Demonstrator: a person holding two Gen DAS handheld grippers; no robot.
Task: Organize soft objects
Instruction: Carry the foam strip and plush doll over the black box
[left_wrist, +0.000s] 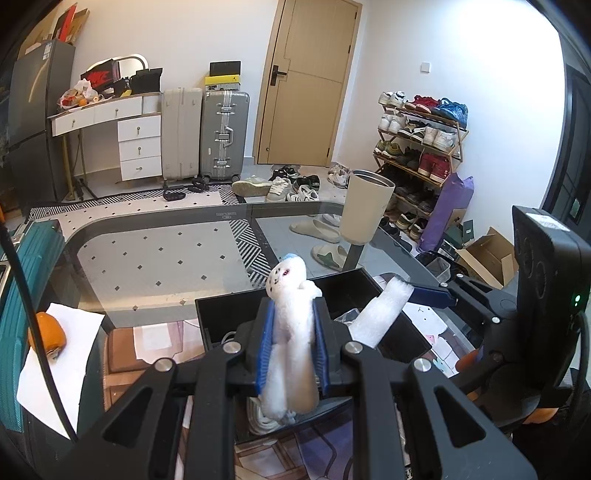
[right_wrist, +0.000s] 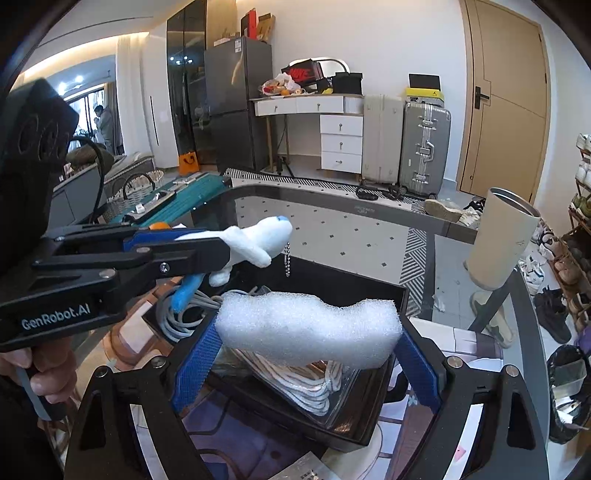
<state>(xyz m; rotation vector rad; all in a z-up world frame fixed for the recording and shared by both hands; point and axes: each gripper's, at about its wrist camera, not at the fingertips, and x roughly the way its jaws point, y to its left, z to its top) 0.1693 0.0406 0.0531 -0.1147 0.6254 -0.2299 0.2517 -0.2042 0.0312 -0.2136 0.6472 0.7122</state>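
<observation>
Left gripper (left_wrist: 291, 350) clamped on plush toy (left_wrist: 291, 314); right gripper (right_wrist: 306, 354) pinching foam block (right_wrist: 310, 328), both above black bin (right_wrist: 332, 417).

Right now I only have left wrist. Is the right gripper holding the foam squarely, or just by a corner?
Observer: Squarely. The foam spans the right gripper, one end against each blue pad of its jaws.
Operator: Anything dangling off the plush?
Observer: A ball chain hangs from the plush toy, near its head.
Operator: Where's its back end?
Observer: Its blue tail hangs below the left gripper, above a grey cable in the black box.
</observation>
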